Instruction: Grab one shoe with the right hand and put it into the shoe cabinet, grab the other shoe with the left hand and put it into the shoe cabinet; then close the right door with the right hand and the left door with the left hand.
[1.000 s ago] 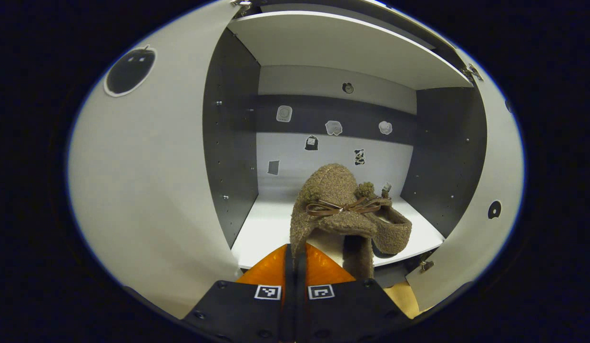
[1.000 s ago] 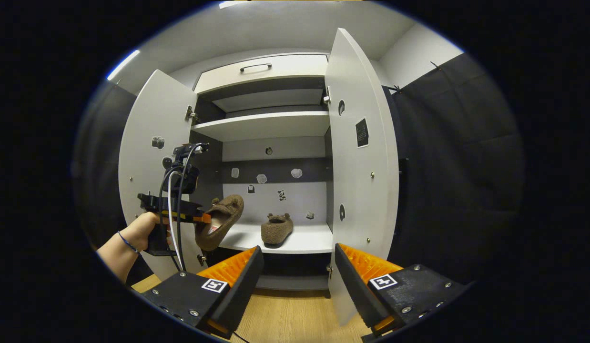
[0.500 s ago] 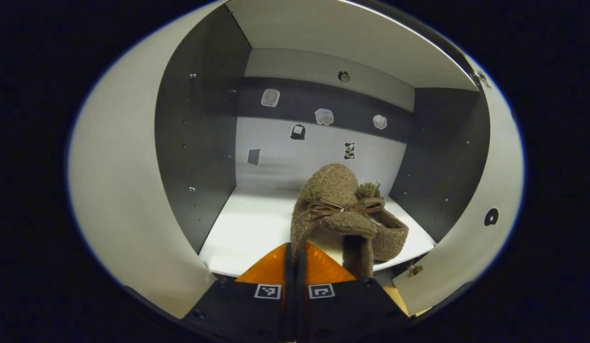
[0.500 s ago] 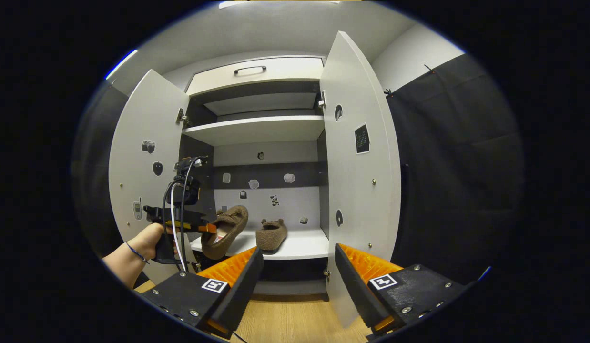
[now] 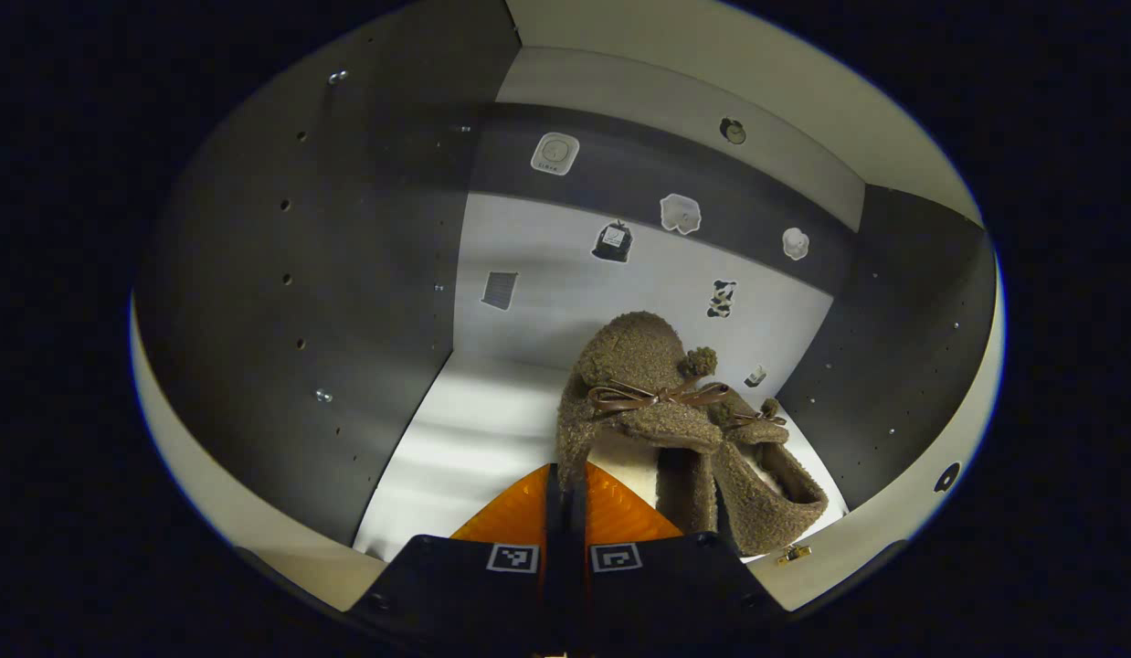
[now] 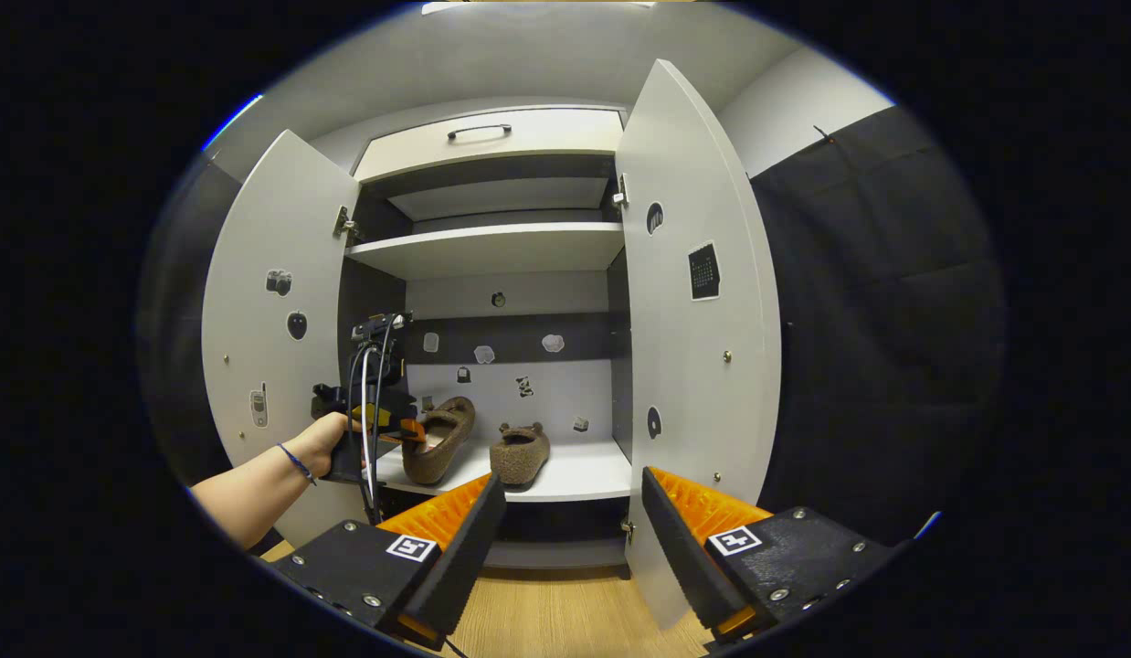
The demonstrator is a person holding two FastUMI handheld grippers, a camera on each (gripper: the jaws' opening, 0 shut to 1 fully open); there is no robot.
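two fuzzy brown slipper shoes were in play. the one with a thin brown bow (image 5: 639, 402) was pinched at its heel rim by the left gripper (image 5: 566, 498), fingers closed tight on the fabric, and hung inside the white shoe cabinet (image 6: 492, 247) above the lower white shelf (image 5: 456, 439), toward its left side. in the right gripper view this shoe (image 6: 440, 439) looked at or near the shelf's front edge; contact could not be told. the second fuzzy brown shoe (image 6: 520, 451) already sat on the same shelf, near the middle of its front edge, just beside the held one.

the right gripper (image 6: 565, 525) stood back from the cabinet with fingers wide apart, holding nothing, over the wooden floor (image 6: 547, 621).

risks, as judgement: the grip was only on a soft heel edge, so the shoe could slip or swing before it landed. released too near the front edge, it might tip off the shelf. lowered to the right, it could bump the placed shoe (image 5: 766, 466) and shove it. a heel left overhanging would block the doors.

container: the lower compartment held one shoe set down and one in the gripper; the upper shelf (image 6: 492, 260) looked bare. the left white door (image 6: 264, 366) and right white door (image 6: 693, 366) both stood open, not yet closed. small stickers (image 5: 611, 242) dotted the back wall.
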